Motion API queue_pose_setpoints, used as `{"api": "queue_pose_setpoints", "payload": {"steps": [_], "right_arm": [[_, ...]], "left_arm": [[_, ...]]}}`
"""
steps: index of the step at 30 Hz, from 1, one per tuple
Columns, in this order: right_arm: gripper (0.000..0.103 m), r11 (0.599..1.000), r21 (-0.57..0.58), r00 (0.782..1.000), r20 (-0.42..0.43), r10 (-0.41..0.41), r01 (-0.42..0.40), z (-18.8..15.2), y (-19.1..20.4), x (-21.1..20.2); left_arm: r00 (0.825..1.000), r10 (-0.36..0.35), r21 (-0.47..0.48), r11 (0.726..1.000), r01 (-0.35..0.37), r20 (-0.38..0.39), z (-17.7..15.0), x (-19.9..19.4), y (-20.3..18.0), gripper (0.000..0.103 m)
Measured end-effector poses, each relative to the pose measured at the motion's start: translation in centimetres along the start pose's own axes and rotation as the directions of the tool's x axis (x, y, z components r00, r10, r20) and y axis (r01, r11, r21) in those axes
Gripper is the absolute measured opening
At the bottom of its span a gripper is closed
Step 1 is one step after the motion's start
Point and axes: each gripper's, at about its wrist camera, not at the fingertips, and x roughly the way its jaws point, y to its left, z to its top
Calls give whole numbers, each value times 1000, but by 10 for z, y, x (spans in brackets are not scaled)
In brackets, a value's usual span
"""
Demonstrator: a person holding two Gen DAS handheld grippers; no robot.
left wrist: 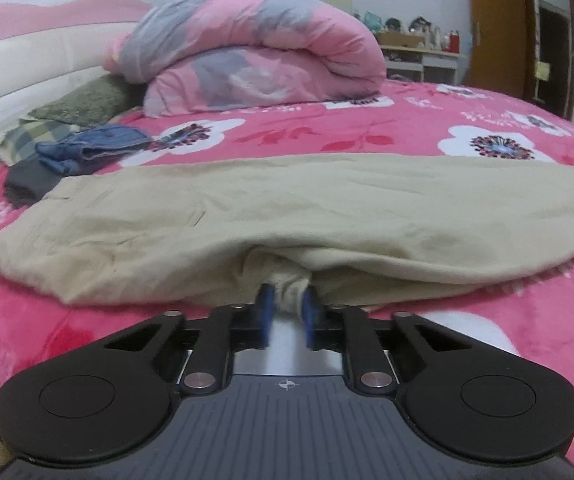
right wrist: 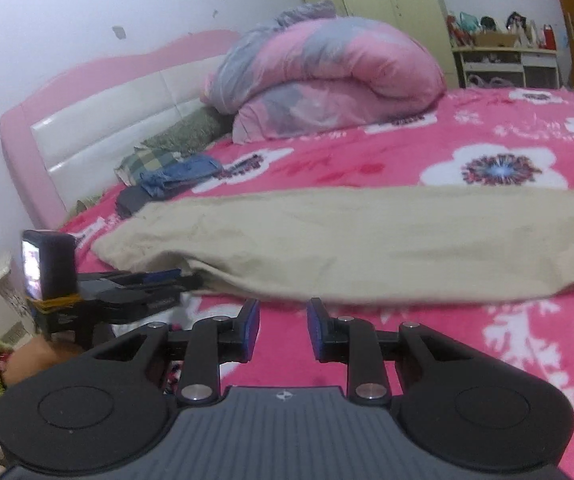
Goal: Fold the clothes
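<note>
So here's where I'm at with the folding. The beige garment [left wrist: 295, 204] is lying across the pink flowered bedspread [left wrist: 327, 132], running sideways in front of me. It looks doubled over lengthwise already, since I can see one layer lapping over another along the near edge. My guess is trousers, but I can't make out a waistband or hems, so don't quote me.

My left gripper [left wrist: 287, 304] has its blue pads pressed in on a bunched bit of that near edge, so it's pinching the cloth right at the middle of the front fold. My right gripper [right wrist: 282, 322] sits just short of the same edge, over the bedspread, jaws spread, nothing between them. In that view the left gripper [right wrist: 185, 280] comes in from the side with its tips at the fabric.

Further back toward the headboard [right wrist: 99, 120] there's a little heap: something denim [left wrist: 91, 148], something dark grey [left wrist: 27, 184], a checked piece [left wrist: 27, 136]. They look folded-ish, but I can't tell whether they're finished pieces or just sitting there. The rolled pink and grey duvet [left wrist: 247, 52] is behind all that.

Judging by the shape, the beige piece is long and narrow, so it would want at least one more fold end to end before it's stack-sized. That part is my read, not something visible.
</note>
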Motion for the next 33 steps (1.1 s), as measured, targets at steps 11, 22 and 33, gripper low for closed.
{"api": "queue_pose_setpoints", "payload": {"steps": [11, 22, 33], "right_arm": [[28, 997, 63, 998, -54, -36, 39, -16, -12, 2], [28, 999, 34, 997, -68, -33, 35, -19, 5, 1], [28, 997, 65, 994, -99, -36, 43, -25, 0, 7]], "left_arm": [[997, 28, 34, 999, -30, 71, -26, -43, -6, 10], [997, 69, 101, 992, -72, 29, 8, 20, -9, 29], [993, 94, -46, 995, -91, 67, -39, -28, 1, 3]]}}
